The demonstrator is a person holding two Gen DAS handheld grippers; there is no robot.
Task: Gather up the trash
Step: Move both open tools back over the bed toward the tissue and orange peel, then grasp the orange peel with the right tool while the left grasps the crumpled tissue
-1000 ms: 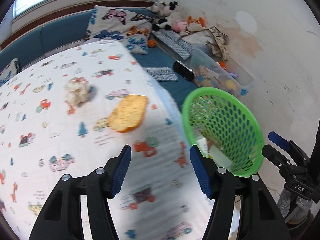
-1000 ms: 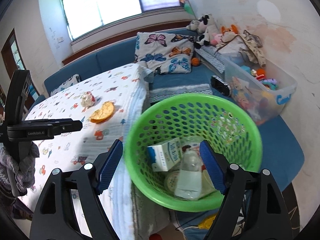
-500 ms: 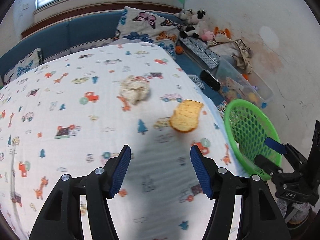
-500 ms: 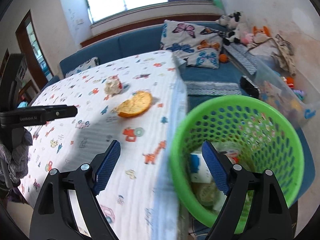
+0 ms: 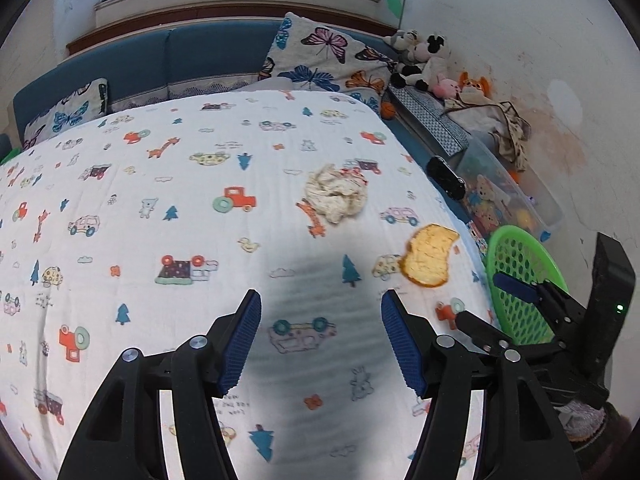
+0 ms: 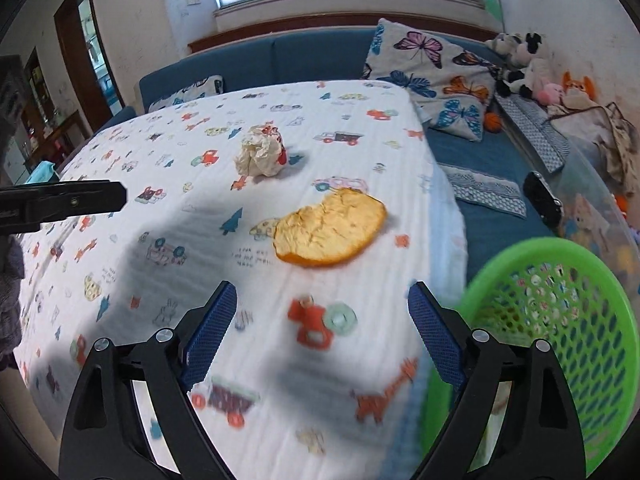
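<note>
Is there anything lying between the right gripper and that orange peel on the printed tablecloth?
Nothing visible. Only bare printed tablecloth lies between the right gripper, whose jaws are opening with nothing between them, and the orange peel. The crumpled white paper ball sits beyond the peel, off the path.

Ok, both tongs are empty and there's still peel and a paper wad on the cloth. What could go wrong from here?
1. The orange peel lies flat on the loose printed cloth; the right tongs, whose jaws are opening with nothing between them, may pinch fabric along with it.
2. The peel is near the table edge, so a nudge could send it to the floor beside the green basket.
3. The crumpled paper looks light; the left tongs might push it away.
</note>
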